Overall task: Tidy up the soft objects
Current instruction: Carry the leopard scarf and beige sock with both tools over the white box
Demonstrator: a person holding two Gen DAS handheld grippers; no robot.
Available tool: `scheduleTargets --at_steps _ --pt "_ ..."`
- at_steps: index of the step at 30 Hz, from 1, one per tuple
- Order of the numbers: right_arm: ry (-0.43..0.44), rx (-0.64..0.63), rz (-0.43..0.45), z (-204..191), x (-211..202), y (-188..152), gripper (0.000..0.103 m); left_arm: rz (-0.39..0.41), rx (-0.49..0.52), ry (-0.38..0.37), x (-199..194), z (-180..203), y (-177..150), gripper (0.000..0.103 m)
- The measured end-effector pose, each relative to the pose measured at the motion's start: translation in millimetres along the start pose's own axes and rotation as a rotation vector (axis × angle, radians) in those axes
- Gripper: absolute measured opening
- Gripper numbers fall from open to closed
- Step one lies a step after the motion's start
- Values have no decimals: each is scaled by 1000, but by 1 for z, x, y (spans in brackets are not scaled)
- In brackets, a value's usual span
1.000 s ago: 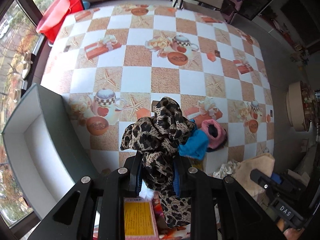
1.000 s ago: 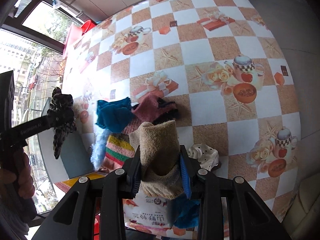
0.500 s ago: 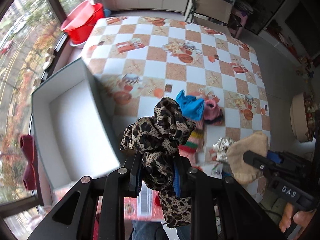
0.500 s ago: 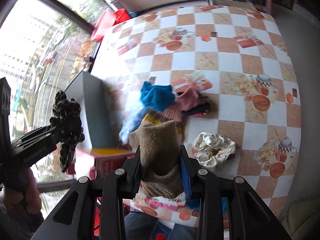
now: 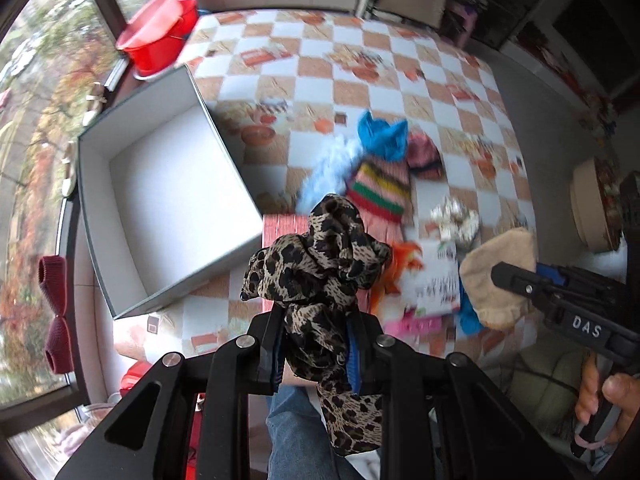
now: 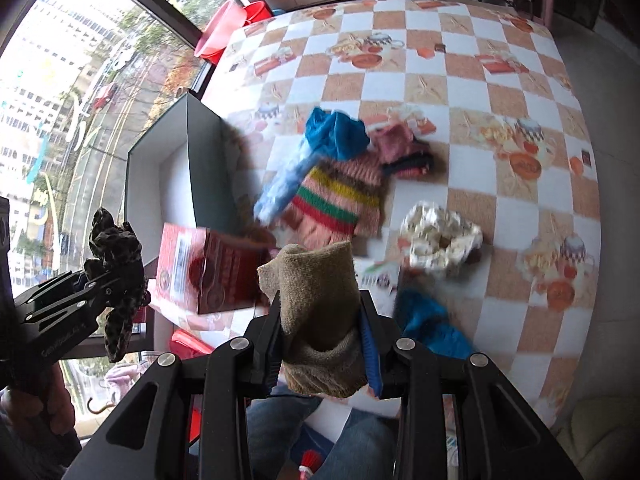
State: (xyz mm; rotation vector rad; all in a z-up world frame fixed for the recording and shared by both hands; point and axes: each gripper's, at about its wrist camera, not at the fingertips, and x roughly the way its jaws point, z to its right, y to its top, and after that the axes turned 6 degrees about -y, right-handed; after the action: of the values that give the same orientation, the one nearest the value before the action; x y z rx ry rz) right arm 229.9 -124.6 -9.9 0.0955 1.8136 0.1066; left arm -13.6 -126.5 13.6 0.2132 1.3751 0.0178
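My left gripper (image 5: 318,344) is shut on a leopard-print scrunchie (image 5: 316,264), held high over the table's near edge, right of an open grey box (image 5: 172,208). My right gripper (image 6: 324,340) is shut on a tan sock (image 6: 320,300), also lifted above the near edge. In the right wrist view the left gripper (image 6: 108,280) with the leopard-print scrunchie (image 6: 116,248) appears at far left, beside the grey box (image 6: 204,160). On the table lie a striped sock (image 6: 340,196), a blue cloth (image 6: 336,136), a pink sock (image 6: 396,144) and a white dotted scrunchie (image 6: 440,236).
A red carton (image 6: 212,272) lies at the table's near edge by the box. Another blue cloth (image 6: 432,324) and a white packet (image 5: 436,280) lie near the front. Red basins (image 5: 160,36) stand beyond the far left corner. A person's jeans-clad legs (image 5: 296,432) are below.
Both grippers have risen and drawn back toward the near edge with their cloths still gripped. The left one has shifted so the box's inside now shows fully to its left.
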Motion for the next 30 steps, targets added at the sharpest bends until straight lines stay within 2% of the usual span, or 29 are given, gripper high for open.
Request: scheduleTargets --at_steps 6,12,21,30 --pt "-26 75 -22 -25 7 -36 35 -17 116 -44 -4 -14 -24 26" --pt "-36 83 3 -64 0 -51 35 7 113 -70 -13 -43 -31 26" --pt "-27 -51 43 -142 -9 -29 35 103 -4 -62 -36 -101 -27 26" --pt "-25 -210 64 -217 0 12 35 197 -159 -4 -51 -170 -2 26"
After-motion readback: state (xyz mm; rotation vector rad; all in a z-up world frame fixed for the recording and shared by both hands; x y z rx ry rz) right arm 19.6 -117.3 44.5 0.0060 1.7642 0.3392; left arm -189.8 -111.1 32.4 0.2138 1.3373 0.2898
